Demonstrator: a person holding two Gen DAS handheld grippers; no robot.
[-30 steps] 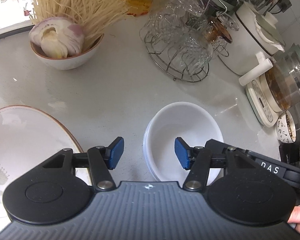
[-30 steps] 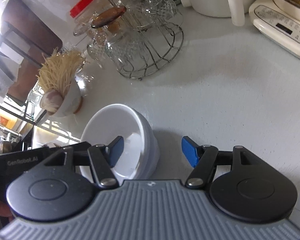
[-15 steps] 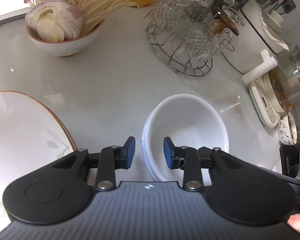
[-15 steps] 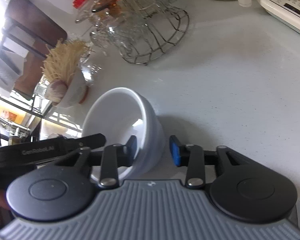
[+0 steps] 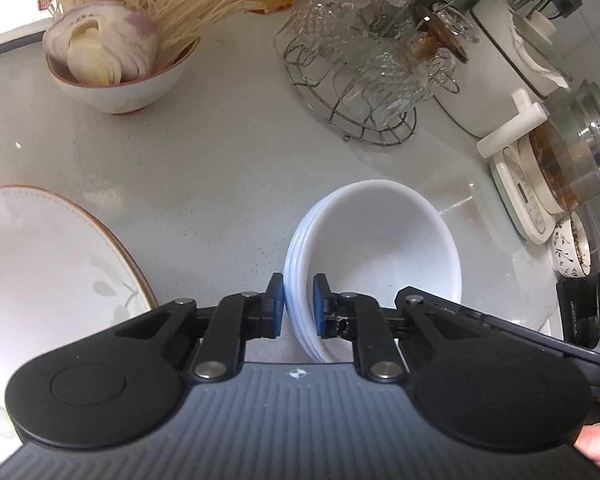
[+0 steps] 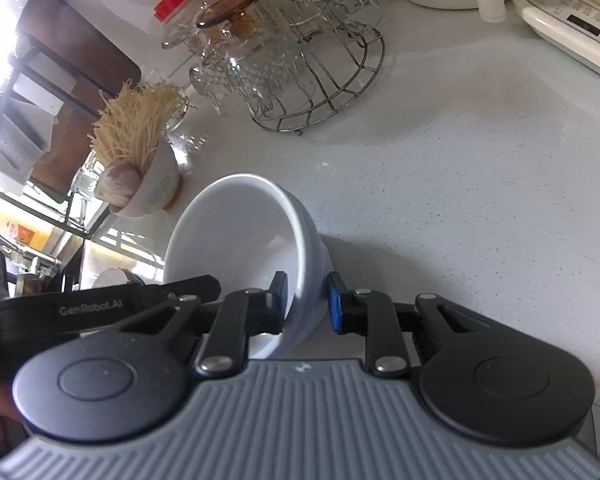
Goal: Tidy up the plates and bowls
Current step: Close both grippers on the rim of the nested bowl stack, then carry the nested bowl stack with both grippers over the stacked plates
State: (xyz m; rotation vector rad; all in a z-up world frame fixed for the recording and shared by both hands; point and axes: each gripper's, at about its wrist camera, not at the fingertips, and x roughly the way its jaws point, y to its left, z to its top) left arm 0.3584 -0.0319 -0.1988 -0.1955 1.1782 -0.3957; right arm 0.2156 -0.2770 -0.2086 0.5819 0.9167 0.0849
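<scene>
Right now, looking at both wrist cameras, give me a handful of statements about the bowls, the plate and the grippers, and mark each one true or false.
1. The left gripper straddles the rim of the white bowl stack. True; its jaws are closing on it.
2. The right gripper is clear of the stack. False; it straddles the opposite rim, jaws closing.
3. The stack is a single bowl. False; several nested rims show.
4. The noodle bowl also holds a cut onion. True.
5. The large plate sits under the stack. False; it lies apart, to the left in the left wrist view.
</scene>
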